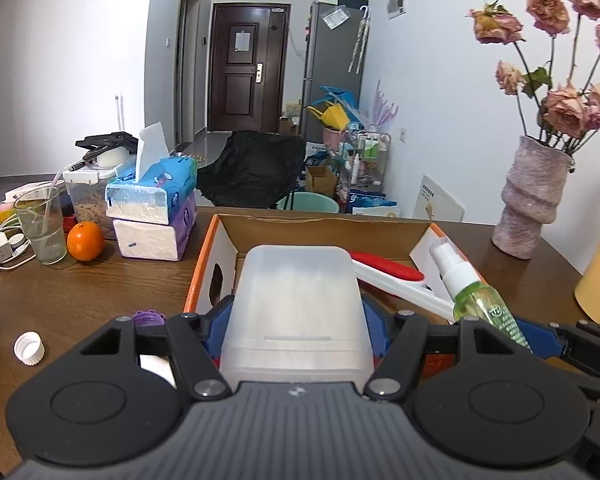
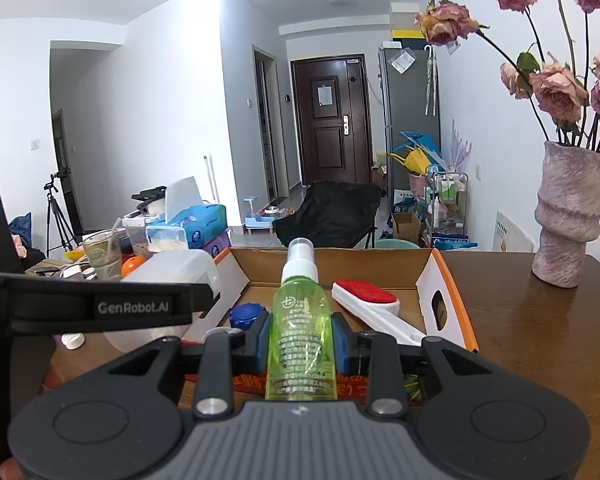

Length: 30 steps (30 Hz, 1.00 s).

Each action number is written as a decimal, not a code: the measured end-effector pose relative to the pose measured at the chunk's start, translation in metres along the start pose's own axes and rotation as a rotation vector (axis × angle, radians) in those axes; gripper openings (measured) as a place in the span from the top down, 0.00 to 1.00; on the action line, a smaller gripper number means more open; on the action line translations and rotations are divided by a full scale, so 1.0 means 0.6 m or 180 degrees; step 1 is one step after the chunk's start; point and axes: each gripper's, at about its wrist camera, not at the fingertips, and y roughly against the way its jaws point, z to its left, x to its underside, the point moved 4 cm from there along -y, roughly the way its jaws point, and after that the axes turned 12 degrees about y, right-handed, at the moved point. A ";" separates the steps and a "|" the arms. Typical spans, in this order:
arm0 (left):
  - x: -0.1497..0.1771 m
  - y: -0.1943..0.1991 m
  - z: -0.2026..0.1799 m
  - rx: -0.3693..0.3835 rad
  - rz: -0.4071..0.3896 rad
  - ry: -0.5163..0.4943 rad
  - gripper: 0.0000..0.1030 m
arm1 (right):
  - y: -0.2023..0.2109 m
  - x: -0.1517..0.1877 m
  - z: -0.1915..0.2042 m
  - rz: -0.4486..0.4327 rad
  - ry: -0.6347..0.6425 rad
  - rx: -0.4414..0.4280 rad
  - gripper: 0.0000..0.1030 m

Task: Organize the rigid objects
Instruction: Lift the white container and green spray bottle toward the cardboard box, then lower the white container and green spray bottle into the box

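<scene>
Above cardboard box [image 1: 420, 232]: left gripper [image 1: 296, 320] clamped on translucent plastic case [image 1: 298, 304], right gripper [image 2: 301, 338] clamped on green spray bottle [image 2: 301, 332]; lint brush [image 2: 366, 294] apparently inside.

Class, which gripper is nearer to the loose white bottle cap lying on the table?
Left. The left gripper, shut on the translucent plastic box, has the white bottle cap just off its left side. The right gripper, holding the green spray bottle, sits farther right.

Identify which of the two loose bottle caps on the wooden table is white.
The white ribbed plastic cap, lying apart near the table's left edge. The other, a purple ribbed cap, sits closer to the left gripper.
</scene>
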 end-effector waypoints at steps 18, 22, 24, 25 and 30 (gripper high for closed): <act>-0.058 -0.091 0.005 -0.0324 0.0057 0.0021 0.36 | -0.090 -0.049 -0.038 0.0062 -0.0076 0.0084 0.71; -0.070 -0.109 0.012 -0.0347 0.0055 0.0062 0.36 | -0.111 -0.059 -0.045 0.0089 -0.0084 0.0113 0.71; -0.076 -0.119 0.016 -0.0361 0.0087 0.0090 0.36 | -0.122 -0.061 -0.048 0.0103 -0.0089 0.0125 0.71; -0.078 -0.124 0.017 -0.0378 0.0098 0.0092 0.36 | -0.130 -0.064 -0.050 0.0111 -0.0095 0.0131 0.71; -0.091 -0.152 0.023 -0.0436 0.0120 0.0111 0.36 | -0.162 -0.070 -0.054 0.0135 -0.0104 0.0150 0.71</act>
